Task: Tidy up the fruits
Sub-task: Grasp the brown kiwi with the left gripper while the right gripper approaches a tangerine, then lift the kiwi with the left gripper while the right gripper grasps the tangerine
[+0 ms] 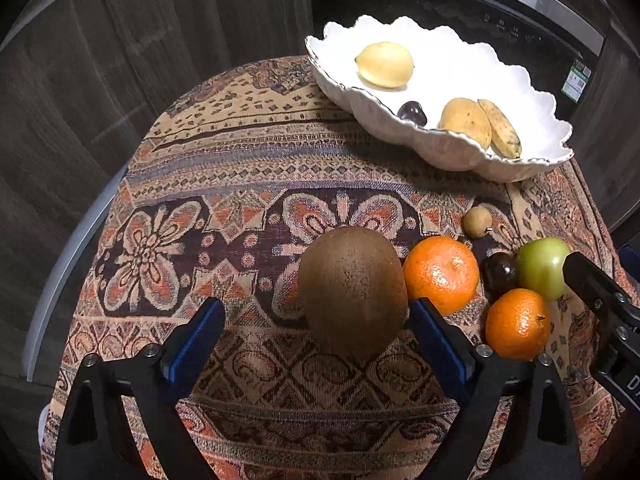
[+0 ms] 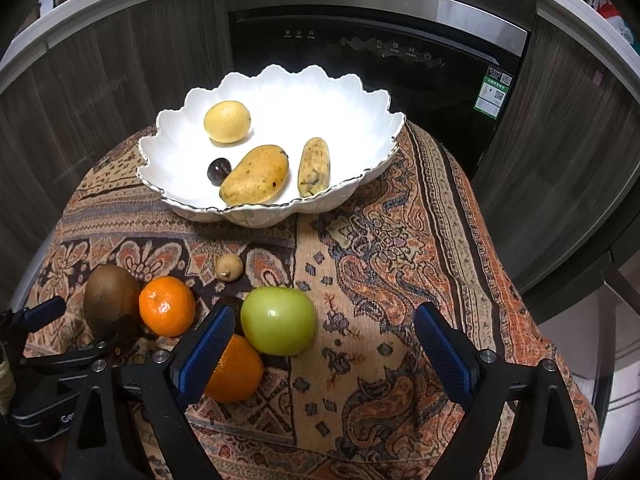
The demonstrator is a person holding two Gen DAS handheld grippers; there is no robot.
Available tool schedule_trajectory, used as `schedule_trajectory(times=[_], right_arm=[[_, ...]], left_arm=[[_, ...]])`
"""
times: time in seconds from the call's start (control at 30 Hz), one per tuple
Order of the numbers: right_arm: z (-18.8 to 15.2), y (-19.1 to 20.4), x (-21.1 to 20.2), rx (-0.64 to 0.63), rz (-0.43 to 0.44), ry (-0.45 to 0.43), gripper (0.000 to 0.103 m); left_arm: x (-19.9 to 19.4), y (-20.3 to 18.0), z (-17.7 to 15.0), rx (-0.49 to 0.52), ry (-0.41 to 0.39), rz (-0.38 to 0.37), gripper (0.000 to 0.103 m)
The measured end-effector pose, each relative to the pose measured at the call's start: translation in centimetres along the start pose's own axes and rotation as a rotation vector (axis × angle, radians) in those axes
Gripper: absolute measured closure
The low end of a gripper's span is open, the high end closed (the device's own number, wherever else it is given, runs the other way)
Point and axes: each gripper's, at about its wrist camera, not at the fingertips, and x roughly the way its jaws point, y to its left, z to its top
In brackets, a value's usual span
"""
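Observation:
A brown kiwi [image 1: 352, 292] lies on the patterned cloth between the fingers of my left gripper [image 1: 316, 320], which is open; its right pad is close against the kiwi and the left pad stands well clear. My right gripper [image 2: 324, 316] is open around a green apple [image 2: 279, 320], which sits near its left finger, not pressed. Two oranges [image 1: 440, 274] [image 1: 518, 324], a dark plum [image 1: 499, 274] and a small longan [image 1: 477, 221] lie beside them. The white scalloped bowl [image 2: 256, 214] holds a lemon [image 2: 227, 121], a mango [image 2: 255, 174], a spotted banana [image 2: 314, 166] and a dark plum [image 2: 219, 171].
The round table drops off at the cloth's edge [image 1: 120, 184] on the left. A dark appliance front [image 2: 380, 60] and wood-look cabinet doors [image 2: 120, 60] stand behind the bowl. Bare cloth [image 2: 400, 248] lies to the right of the apple.

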Motion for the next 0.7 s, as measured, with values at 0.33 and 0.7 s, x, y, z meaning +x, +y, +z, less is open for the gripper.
schedule_trajectory(times=[0.33,0.7], right_arm=[[-0.3,0.1,0.6,-0.003,-0.007,0.013,0.011],[-1.1,0.0,0.1,-0.002,0.007,0.026,0.011]], left_arm=[[1.5,-0.4,0.8,0.014,0.014,-0.044,0.040],[0.4,-0.3,-0.6,0.008,0.015,-0.061,0.052]])
